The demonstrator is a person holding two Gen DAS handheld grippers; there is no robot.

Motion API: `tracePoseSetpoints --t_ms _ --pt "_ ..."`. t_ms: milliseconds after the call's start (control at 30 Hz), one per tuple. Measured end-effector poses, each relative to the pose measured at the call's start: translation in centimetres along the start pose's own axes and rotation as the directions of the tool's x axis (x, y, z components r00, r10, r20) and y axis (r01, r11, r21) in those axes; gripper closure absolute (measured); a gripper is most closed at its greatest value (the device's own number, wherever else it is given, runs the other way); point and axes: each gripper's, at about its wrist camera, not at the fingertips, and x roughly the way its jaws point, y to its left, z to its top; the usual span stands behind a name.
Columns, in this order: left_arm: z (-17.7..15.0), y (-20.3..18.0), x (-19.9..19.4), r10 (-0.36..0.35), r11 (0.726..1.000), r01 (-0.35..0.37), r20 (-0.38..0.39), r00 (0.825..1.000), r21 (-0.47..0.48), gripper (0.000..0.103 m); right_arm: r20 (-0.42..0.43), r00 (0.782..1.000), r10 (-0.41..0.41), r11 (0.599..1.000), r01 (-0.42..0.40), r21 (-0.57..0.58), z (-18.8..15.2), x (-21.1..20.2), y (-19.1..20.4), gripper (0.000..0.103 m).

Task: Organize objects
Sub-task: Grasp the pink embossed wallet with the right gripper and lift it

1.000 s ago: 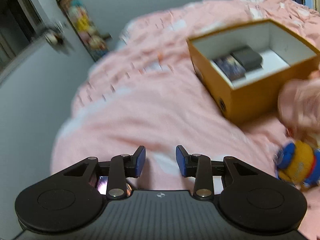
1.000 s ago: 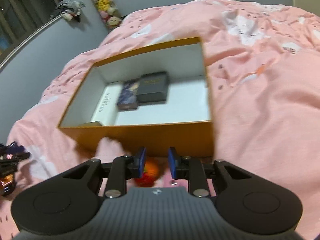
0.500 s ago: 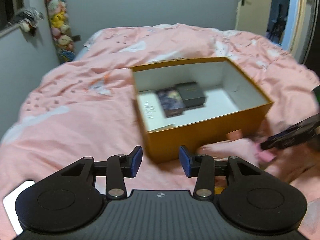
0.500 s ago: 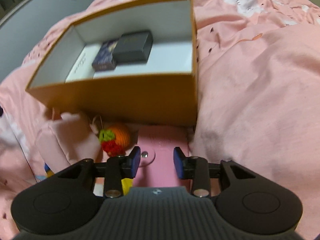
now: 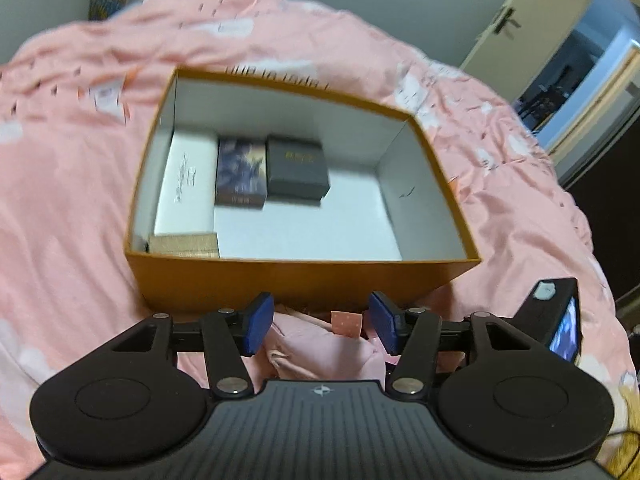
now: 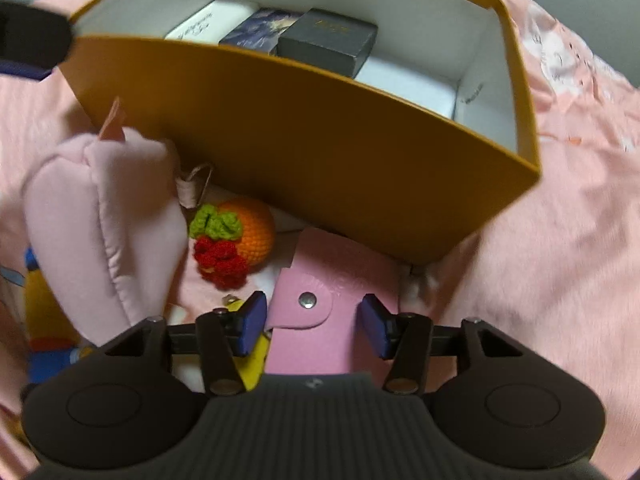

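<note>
An open orange box (image 5: 296,280) sits on the pink bed; it also shows in the right wrist view (image 6: 320,152). Inside lie a white box (image 5: 186,184), a dark blue box (image 5: 240,172), a black box (image 5: 298,168) and a tan box (image 5: 184,245). My left gripper (image 5: 320,326) is open above a pink plush pouch (image 5: 320,352) in front of the orange box. My right gripper (image 6: 314,322) is open around a pink snap wallet (image 6: 316,320). A crocheted orange with red flower (image 6: 236,240) and the pink plush pouch (image 6: 104,232) lie to its left.
A yellow and blue plush toy (image 6: 44,320) lies at the left under the pouch. The other gripper's body (image 5: 560,324) shows at the right of the left wrist view. The pink duvet (image 5: 60,200) surrounds the box; a door (image 5: 520,28) stands at the back right.
Both grippers moved closer to the front of the orange box and opened wider. The right one dropped lower over the pink wallet; the left one swung over the pink pouch.
</note>
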Motion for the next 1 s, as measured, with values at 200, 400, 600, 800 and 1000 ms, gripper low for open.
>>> tracePoseSetpoints --t_ms 200,400,600,800,1000 --pt "-0.7 0.2 0.5 0.036 0.999 -0.036 -0.013 0.999 -0.007 0.038 0.01 1.0 0.015 1.0 -0.015 0.014 -0.4 -0.6 -0.9 0.057" --pt "-1.8 0.1 -0.3 0.064 0.994 -0.066 0.017 0.998 0.088 0.038 0.044 0.998 0.048 0.998 -0.05 0.045 -1.0 -2.9 -1.9 0.068" --pt "-2.1 0.9 -1.0 0.001 1.0 -0.002 0.03 1.0 0.023 0.038 0.1 0.972 0.214 0.957 -0.229 0.178 -1.8 -6.2 -4.7 0.068" --pt "-2.9 1.9 -4.1 0.056 0.991 -0.069 0.11 0.992 0.115 0.039 0.08 0.968 0.239 0.94 -0.251 0.229 -1.6 -6.3 -4.1 0.067" --pt "-4.1 5.6 -9.6 0.175 0.938 -0.258 0.327 0.929 0.23 0.039 0.049 0.975 0.218 0.938 -0.223 0.266 -1.7 -4.7 -4.6 0.067"
